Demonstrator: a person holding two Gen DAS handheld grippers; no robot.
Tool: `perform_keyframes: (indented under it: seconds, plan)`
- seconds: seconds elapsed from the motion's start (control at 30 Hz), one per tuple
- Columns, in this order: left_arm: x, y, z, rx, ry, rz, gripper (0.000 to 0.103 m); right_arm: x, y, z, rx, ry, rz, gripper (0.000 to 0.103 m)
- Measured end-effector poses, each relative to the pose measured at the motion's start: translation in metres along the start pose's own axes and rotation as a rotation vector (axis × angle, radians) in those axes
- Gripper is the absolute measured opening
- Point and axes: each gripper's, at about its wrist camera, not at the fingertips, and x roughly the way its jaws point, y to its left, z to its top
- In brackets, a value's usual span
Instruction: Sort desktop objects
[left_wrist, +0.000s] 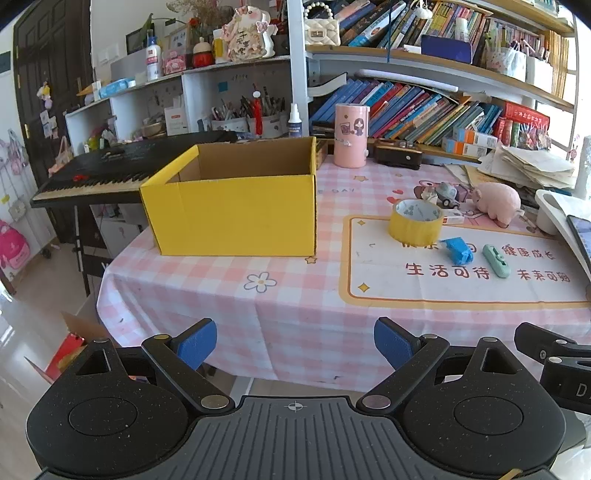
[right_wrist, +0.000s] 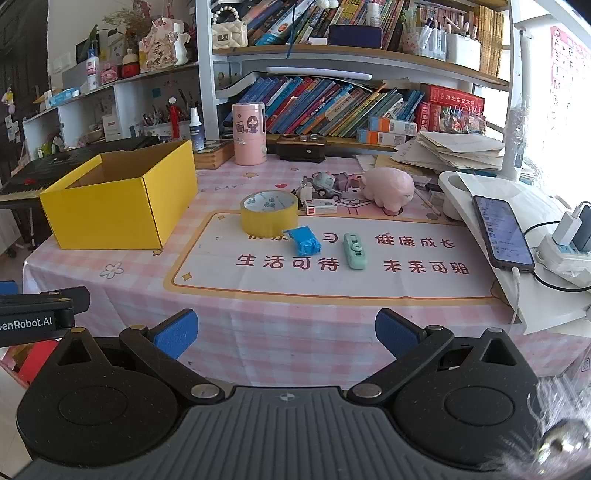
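Note:
An open yellow cardboard box (left_wrist: 232, 214) (right_wrist: 118, 206) stands at the table's left. A yellow tape roll (left_wrist: 415, 221) (right_wrist: 269, 214), a crumpled blue object (left_wrist: 458, 250) (right_wrist: 303, 240) and a mint-green stapler-like object (left_wrist: 496, 260) (right_wrist: 354, 250) lie on the desk mat to its right. A pink pig toy (left_wrist: 496, 201) (right_wrist: 389, 186) and small toy cars (right_wrist: 325, 182) sit behind them. My left gripper (left_wrist: 295, 343) and right gripper (right_wrist: 286, 332) are open and empty, held in front of the table's near edge.
A pink cylinder (right_wrist: 249, 133), a dark case (right_wrist: 299, 147) and bookshelves stand at the back. A phone (right_wrist: 502, 230) on a white stand, a power strip (right_wrist: 565, 247) and paper stacks (right_wrist: 458, 151) are at the right. A keyboard piano (left_wrist: 110, 170) stands left of the table.

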Motion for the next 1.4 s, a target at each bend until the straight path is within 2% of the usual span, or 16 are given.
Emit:
perform_keyframes:
  seconds: [1.4]
  plan:
    - [-0.0012,0.0026,-0.0013,-0.014,0.014,0.001,0.094,-0.0038,0.002,0.0024,-0.003,-0.021,0.003,0.103]
